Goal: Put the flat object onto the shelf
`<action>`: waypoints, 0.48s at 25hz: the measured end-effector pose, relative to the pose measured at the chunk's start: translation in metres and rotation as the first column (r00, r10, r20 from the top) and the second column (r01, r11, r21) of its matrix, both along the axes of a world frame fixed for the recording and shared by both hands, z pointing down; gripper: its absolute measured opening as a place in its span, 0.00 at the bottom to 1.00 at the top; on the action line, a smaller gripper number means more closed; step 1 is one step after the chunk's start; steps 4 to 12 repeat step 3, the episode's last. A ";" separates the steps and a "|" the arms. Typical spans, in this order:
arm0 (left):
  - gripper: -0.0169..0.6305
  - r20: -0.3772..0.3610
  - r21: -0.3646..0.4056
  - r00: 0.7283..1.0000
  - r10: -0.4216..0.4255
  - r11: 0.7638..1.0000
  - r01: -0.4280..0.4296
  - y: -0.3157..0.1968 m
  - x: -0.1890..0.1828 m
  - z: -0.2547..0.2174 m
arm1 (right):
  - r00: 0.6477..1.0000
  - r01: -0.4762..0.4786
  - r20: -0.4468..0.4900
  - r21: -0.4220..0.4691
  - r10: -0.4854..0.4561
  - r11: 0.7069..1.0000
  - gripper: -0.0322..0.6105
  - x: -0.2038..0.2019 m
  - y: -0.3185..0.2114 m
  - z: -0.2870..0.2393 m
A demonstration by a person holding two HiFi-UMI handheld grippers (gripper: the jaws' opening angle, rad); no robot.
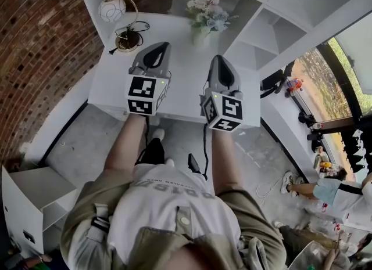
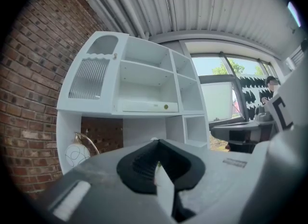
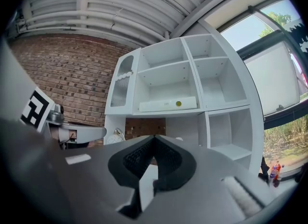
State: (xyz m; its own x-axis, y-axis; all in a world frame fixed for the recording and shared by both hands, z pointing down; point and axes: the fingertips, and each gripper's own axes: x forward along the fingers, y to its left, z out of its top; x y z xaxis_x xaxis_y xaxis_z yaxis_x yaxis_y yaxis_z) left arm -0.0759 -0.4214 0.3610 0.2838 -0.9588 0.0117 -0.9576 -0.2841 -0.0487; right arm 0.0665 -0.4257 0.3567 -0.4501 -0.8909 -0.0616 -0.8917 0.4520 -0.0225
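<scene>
A rough red-brown brick wall (image 1: 40, 42) closes the left side. In front of it a white glass globe lamp on a curved brass arm (image 1: 112, 9) stands at the far left corner of the smooth white worktop (image 1: 180, 83), probably kept back there to leave the middle free.

The left tongs (image 2: 156, 142) are held above the worktop's near part, pointing at the furniture ahead. Their jaws are pressed together, ribbed black pads meeting inside the matte grey shell, with nothing between them. Further back, a white vase of pale, soft flowers (image 1: 206, 10) stands against the rear of the worktop, well apart from either tool.

The right tongs (image 3: 154, 138) are level with the left and just beside them, likewise pinched shut on nothing. Held side by side and empty like this, they look to be at rest rather than in mid-reach.

Rising over the worktop's back and right is the white painted shelf unit (image 2: 144, 85), a set of square open compartments with one ribbed-glass door at its left. The flat white slab with a small yellow dot (image 3: 167, 104) lies lengthwise on the floor of the wide middle compartment. It is long and thin, filling most of that width, so the placing appears done.
</scene>
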 end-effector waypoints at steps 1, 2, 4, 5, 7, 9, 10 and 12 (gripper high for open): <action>0.04 -0.001 -0.001 1.000 0.001 1.000 -0.001 -0.001 0.000 0.000 | 1.000 0.000 0.001 0.000 0.000 1.000 0.05 0.000 0.000 0.000; 0.04 -0.002 -0.002 1.000 0.002 1.000 -0.002 -0.001 -0.001 0.001 | 1.000 0.000 0.001 0.000 0.000 1.000 0.05 0.000 0.000 0.000; 0.04 -0.002 -0.003 1.000 0.003 1.000 -0.003 -0.002 -0.001 0.001 | 1.000 0.001 0.001 0.000 -0.001 1.000 0.05 -0.001 -0.001 0.000; 0.04 -0.002 -0.003 1.000 0.003 1.000 -0.003 -0.002 -0.001 0.001 | 1.000 0.001 0.001 0.000 -0.001 1.000 0.05 -0.001 -0.001 0.000; 0.04 -0.002 -0.003 1.000 0.003 1.000 -0.003 -0.002 -0.001 0.001 | 1.000 0.001 0.001 0.000 -0.001 1.000 0.05 -0.001 -0.001 0.000; 0.04 -0.002 -0.003 1.000 0.003 1.000 -0.003 -0.002 -0.001 0.001 | 1.000 0.001 0.001 0.000 -0.001 1.000 0.05 -0.001 -0.001 0.000; 0.04 -0.002 -0.003 1.000 0.003 1.000 -0.003 -0.002 -0.001 0.001 | 1.000 0.001 0.001 0.000 -0.001 1.000 0.05 -0.001 -0.001 0.000; 0.04 -0.002 -0.003 1.000 0.003 1.000 -0.003 -0.002 -0.001 0.001 | 1.000 0.001 0.001 0.000 -0.001 1.000 0.05 -0.001 -0.001 0.000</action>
